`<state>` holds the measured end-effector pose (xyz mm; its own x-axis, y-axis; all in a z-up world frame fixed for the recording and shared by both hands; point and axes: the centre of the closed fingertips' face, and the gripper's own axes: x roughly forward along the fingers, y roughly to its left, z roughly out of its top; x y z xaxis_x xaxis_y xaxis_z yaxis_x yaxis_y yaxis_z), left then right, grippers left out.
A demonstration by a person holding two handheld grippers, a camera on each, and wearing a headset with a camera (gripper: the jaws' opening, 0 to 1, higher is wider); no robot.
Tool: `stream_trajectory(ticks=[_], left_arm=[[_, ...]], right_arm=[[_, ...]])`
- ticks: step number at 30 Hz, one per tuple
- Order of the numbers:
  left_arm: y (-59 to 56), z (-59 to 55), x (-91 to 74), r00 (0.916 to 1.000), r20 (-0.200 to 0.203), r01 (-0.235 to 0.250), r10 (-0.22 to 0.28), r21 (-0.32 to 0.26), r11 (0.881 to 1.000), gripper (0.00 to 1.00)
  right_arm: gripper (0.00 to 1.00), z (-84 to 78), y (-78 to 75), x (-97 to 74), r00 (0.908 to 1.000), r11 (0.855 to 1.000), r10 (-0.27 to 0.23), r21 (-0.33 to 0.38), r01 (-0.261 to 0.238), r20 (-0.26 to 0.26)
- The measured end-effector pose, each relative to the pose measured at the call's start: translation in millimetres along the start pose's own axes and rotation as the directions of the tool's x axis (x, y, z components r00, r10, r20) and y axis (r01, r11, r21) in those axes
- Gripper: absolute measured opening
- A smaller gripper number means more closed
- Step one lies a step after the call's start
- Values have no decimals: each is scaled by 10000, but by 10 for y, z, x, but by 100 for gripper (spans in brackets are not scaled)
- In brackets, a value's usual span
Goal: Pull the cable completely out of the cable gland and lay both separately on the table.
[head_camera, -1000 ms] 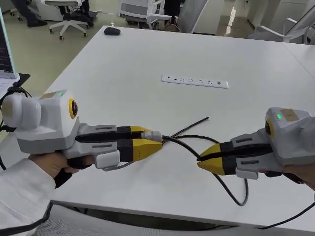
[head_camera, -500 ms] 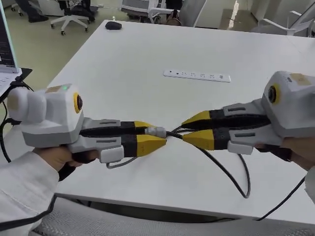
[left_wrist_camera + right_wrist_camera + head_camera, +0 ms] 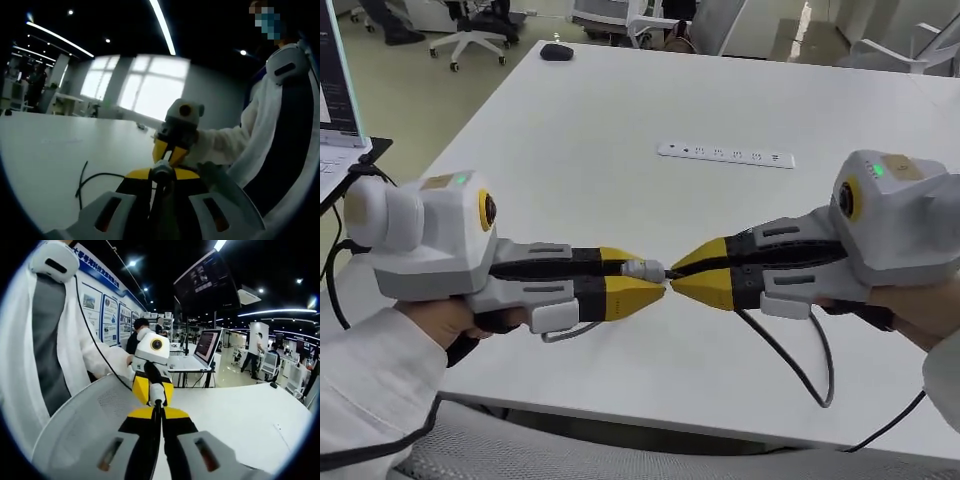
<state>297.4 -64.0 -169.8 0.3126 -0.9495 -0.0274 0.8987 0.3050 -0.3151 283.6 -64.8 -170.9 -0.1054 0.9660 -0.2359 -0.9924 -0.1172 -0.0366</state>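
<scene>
Two handheld grippers meet tip to tip above a white table (image 3: 570, 150), their yellow jaw ends almost touching. The left gripper (image 3: 650, 275), held in the person's left hand (image 3: 440, 322), has its jaws clamped on a pale grey cable gland (image 3: 642, 269), which pokes out a little past the jaw tips toward the other tool. The right gripper (image 3: 677, 277), held in the right hand (image 3: 920, 305), has its jaws pinched nearly together on the black cable (image 3: 775, 350) just beside the gland.

The cable is not yet out of the gland. It runs straight from the gland's end into the right gripper's jaws, and both are held clear of the tabletop. Below the right gripper the cable drops to the table, runs toward the near edge and loops back. In the left gripper view another stretch of it lies curved on the table surface, with one end free.

The right gripper view looks along its own closed jaws, with only a thin dark line between them, at the gland in the facing gripper's tips.

Farther back, a white power strip (image 3: 725, 154) lies flat on the table, well apart from the grippers. A dark mouse (image 3: 557, 52) sits near the far edge, with office chairs (image 3: 470, 30) on the floor beyond.
</scene>
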Motion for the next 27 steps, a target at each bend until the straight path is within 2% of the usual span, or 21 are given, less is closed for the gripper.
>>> stream_trajectory(ticks=[7, 14, 24, 27], left_arm=[[26, 3, -10, 10000, 10, -70, 70, 22, 10000, 16], [23, -39, 1, 9997, -237, -62, 65, 113, 9999, 16], [51, -5, -19, 9999, -39, -161, 161, -5, 9999, 16], [61, -4, -24, 9997, -26, -238, 238, -8, 9997, 16]], right_arm=[[4, -5, -11, 13, 9999, 9999, 83, -65, -84, -60], [3, -53, 6, 14, 9996, 9997, 174, -148, -177, -229], [3, -95, -34, -45, 9999, 9999, -38, -147, 36, -146], [3, -152, -52, -97, 9995, 9999, -137, -105, 134, -292]])
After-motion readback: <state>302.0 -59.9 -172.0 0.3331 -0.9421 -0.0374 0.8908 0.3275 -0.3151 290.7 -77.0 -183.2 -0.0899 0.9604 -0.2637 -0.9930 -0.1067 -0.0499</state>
